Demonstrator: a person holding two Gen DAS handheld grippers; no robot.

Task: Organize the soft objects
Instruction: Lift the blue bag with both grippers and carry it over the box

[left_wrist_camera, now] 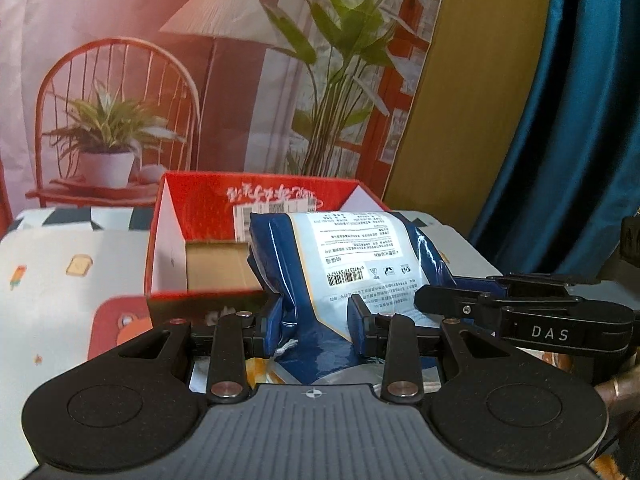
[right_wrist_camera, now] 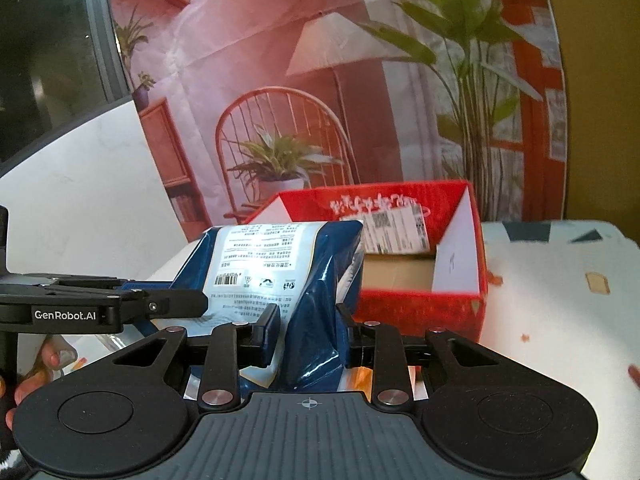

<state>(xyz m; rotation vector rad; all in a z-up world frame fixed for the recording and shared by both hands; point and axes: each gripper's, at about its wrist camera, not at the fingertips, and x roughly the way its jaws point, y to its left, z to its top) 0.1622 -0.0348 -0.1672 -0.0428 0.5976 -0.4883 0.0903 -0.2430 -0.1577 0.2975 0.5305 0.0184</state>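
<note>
**A:** Nearest to us, what did we record at the grippers?

**B:** We found the left gripper (left_wrist_camera: pixel 314 322) with its fingers closed on the near end of the pouch (left_wrist_camera: pixel 340 264), the foil creased between the pads. The right gripper (right_wrist_camera: pixel 308 330) pinched the same pouch (right_wrist_camera: pixel 280 264) in like manner. Each gripper showed at the edge of the other's view, so we judged them side by side on one end.

**A:** Where did the pouch sit?

**B:** We saw it held up off the cloth (left_wrist_camera: pixel 48 272), its far end reaching over the near wall of the box (left_wrist_camera: pixel 168 240). Whether it touched the wall we could not tell.

**A:** Which step did we judge to be in hand?

**B:** The carry to the box, in our opinion: the pouch was gripped, not yet stowed. The next move, as we judged it, called for both grippers to go forward together and lower the pouch into the open box (right_wrist_camera: pixel 460 248) before either let go; uneven travel could fold or snag the soft pack on the rim.

**A:** And further out?

**B:** We noted a pale printed cloth (right_wrist_camera: pixel 560 300) over the table, the box floor bare brown card with a label on its back wall. Behind stood a printed backdrop (left_wrist_camera: pixel 160 80) of a chair, lamp and plants, and a blue curtain (left_wrist_camera: pixel 580 120) to one side.
</note>
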